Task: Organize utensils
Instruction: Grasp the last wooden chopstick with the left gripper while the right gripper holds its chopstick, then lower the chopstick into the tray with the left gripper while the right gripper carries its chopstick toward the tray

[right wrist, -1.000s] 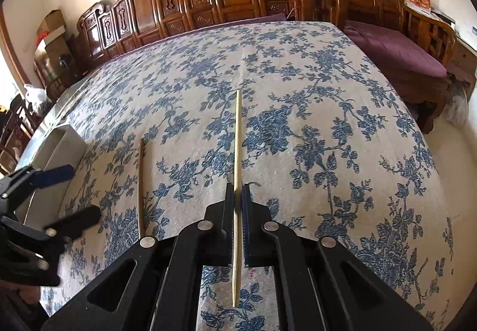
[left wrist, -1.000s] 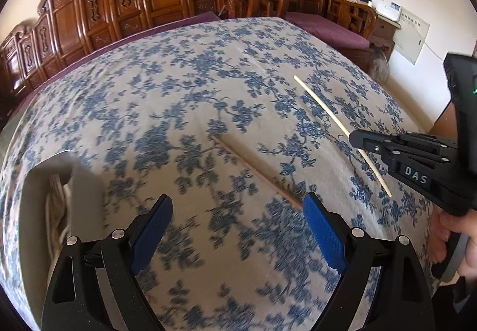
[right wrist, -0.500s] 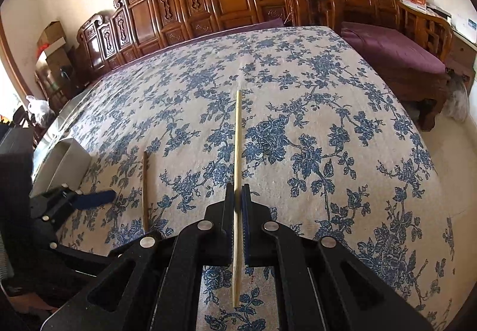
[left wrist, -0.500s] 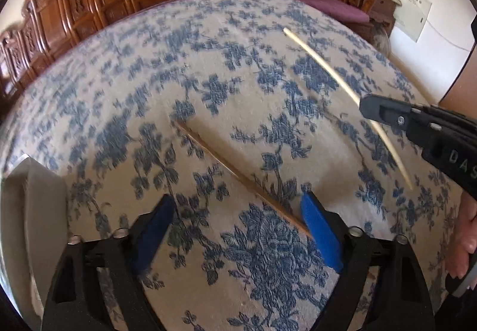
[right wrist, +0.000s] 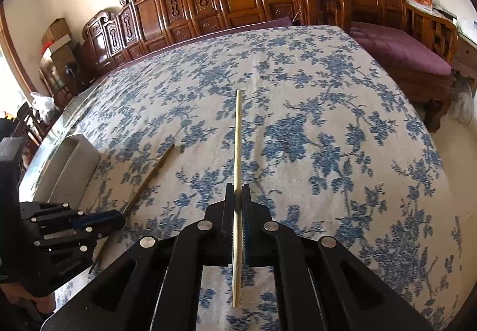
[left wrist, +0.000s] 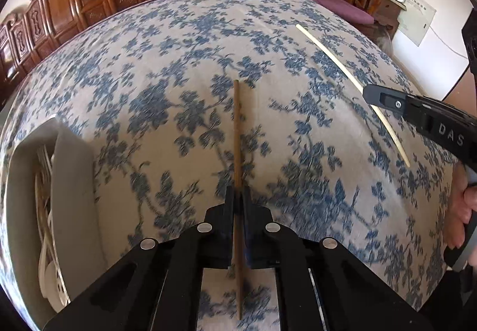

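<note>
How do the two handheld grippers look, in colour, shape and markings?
Both the left gripper and the right gripper are matte black, with angular linkage arms joined by round silver rivets. Their fingers carry blue ribbed pads on the inner faces. White letters "DAS" mark the side of the right gripper. No cables or sleeves are visible.

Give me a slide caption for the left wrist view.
Left gripper clamps a dark chopstick over the floral tablecloth.

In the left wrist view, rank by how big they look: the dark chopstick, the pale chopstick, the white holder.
1. White holder, largest, though it sits close to the lens.
2. Dark chopstick and pale chopstick: similar lengths in the picture; the dark one is nearer, so I won't rank them.
</note>
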Tool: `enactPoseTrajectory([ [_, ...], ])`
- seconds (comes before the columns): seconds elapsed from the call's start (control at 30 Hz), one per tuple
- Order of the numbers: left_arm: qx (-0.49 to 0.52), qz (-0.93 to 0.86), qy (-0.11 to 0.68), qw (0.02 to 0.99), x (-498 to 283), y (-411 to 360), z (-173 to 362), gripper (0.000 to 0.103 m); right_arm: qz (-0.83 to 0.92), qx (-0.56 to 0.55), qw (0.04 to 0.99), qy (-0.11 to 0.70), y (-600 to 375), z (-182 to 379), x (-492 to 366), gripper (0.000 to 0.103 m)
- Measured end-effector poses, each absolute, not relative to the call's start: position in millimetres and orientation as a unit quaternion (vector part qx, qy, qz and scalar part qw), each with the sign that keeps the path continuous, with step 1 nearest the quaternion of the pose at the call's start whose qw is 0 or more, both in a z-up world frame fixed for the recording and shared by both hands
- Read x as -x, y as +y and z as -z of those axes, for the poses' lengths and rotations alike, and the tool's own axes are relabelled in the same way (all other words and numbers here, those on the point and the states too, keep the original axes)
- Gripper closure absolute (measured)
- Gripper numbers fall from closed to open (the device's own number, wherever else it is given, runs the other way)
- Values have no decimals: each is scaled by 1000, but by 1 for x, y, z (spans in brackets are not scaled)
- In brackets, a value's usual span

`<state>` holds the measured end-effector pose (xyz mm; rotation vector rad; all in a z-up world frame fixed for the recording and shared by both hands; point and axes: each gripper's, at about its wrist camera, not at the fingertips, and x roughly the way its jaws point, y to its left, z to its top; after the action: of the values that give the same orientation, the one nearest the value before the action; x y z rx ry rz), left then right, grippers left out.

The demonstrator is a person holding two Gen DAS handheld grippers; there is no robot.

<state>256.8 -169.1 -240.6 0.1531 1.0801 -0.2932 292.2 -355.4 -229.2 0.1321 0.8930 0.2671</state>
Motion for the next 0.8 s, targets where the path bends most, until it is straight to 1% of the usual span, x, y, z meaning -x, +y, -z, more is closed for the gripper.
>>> enactPoseTrajectory([
  [0.23,-58,141,511,846,-234,-147,228,99,-140,-56,887,436,-341,229,-287,97],
  [0.4,-50,140,494,857,-218,-135,207,99,-139,-45,884,443,-332,231,-284,97],
  [0.8,-34,134,462,876,-190,-96,169,99,-126,13,878,461,-294,238,-264,97],
])
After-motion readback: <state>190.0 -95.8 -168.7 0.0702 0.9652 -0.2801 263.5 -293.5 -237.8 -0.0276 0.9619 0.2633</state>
